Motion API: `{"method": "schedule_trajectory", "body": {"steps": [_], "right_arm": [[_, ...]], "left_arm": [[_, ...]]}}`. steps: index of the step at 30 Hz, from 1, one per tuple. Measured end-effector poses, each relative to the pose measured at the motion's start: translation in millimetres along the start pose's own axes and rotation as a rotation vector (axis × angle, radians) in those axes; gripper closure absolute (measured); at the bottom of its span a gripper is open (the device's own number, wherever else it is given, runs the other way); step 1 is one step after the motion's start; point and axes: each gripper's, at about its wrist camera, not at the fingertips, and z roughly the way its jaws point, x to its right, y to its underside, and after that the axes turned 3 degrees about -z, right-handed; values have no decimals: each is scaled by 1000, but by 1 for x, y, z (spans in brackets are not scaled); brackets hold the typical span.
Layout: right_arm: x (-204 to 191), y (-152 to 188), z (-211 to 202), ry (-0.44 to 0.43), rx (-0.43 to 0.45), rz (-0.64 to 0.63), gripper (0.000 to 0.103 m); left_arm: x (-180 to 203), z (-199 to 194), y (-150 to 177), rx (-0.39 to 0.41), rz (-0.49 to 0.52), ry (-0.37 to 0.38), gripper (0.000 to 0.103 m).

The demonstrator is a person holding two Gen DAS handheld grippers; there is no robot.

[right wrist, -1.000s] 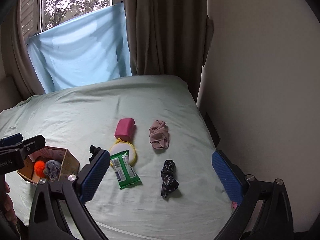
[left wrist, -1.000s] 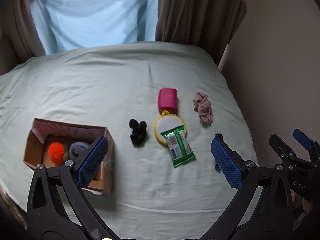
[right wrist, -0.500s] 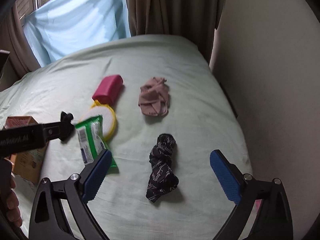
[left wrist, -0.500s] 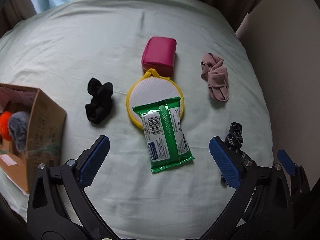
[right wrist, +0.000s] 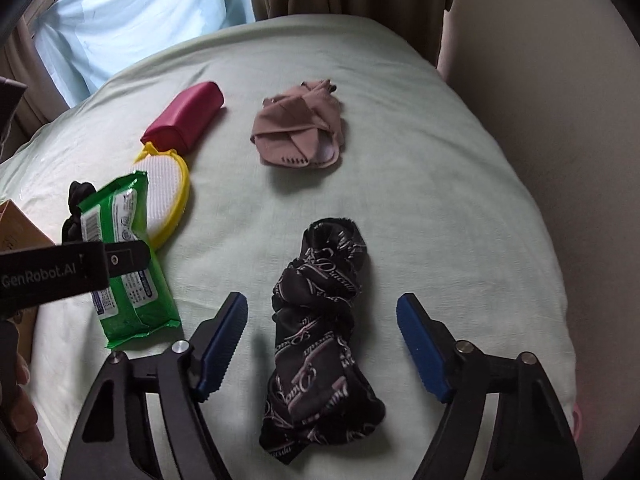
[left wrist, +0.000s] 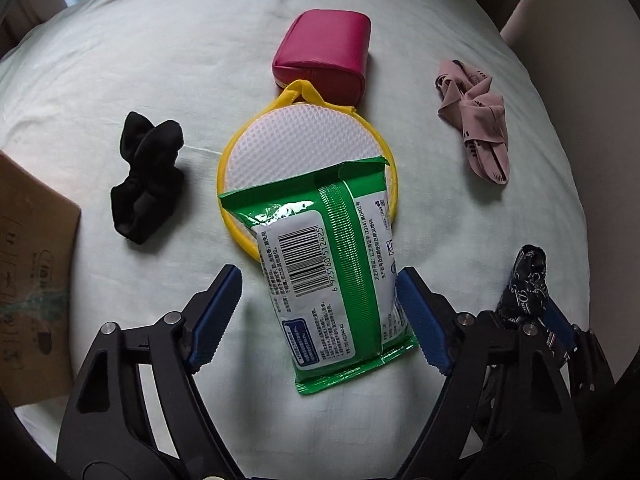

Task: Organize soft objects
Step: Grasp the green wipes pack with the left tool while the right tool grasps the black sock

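Note:
My left gripper (left wrist: 318, 314) is open, its blue pads on either side of the green wet-wipes pack (left wrist: 332, 264); the right pad is at the pack's edge. The pack lies partly on a yellow-rimmed white mesh pad (left wrist: 296, 160). My right gripper (right wrist: 322, 344) is open, astride a black patterned cloth bundle (right wrist: 320, 336) on the bed. A black scrunchie (left wrist: 146, 184), a pink cloth (left wrist: 476, 120) and a magenta pouch (left wrist: 324, 56) lie further out. The pink cloth (right wrist: 300, 128) and pouch (right wrist: 186, 118) also show in the right wrist view.
A cardboard box (left wrist: 30, 280) stands at the left edge of the pale green bed sheet (left wrist: 160, 60). The bed's right edge meets a beige wall (right wrist: 560, 80). Curtains and a blue cloth (right wrist: 132, 24) hang at the far end.
Both grippers have dropped lower and closer to the bed. The left now straddles the wipes pack, the right straddles the black patterned cloth. Both jaws stand narrower than before.

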Motion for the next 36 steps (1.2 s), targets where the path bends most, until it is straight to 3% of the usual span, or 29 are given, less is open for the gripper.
{"method": "schedule_trajectory", "body": {"steps": [1, 5, 8, 12, 23, 29, 36], "right_arm": [[-1, 0, 3, -4, -4, -7, 31], [-8, -3, 9, -15, -21, -39, 38], [-14, -6, 13, -8, -27, -76, 47], [-11, -10, 14, 0, -23, -70, 66], [-5, -11, 12, -13, -24, -44, 70], [-7, -19, -10, -14, -2, -12, 70], [-16, -35, -63, -11, 61, -9, 70]], "left_arm": [[1, 1, -1, -2, 1, -1, 26], [4, 9, -5, -34, 2, 21, 46], [3, 12, -6, -37, 1, 21, 49], [-2, 13, -8, -40, -11, 39, 58], [-12, -1, -14, -30, -20, 78, 64], [-13, -40, -16, 14, -4, 93, 64], [-15, -96, -22, 81, 19, 126, 64]]}}
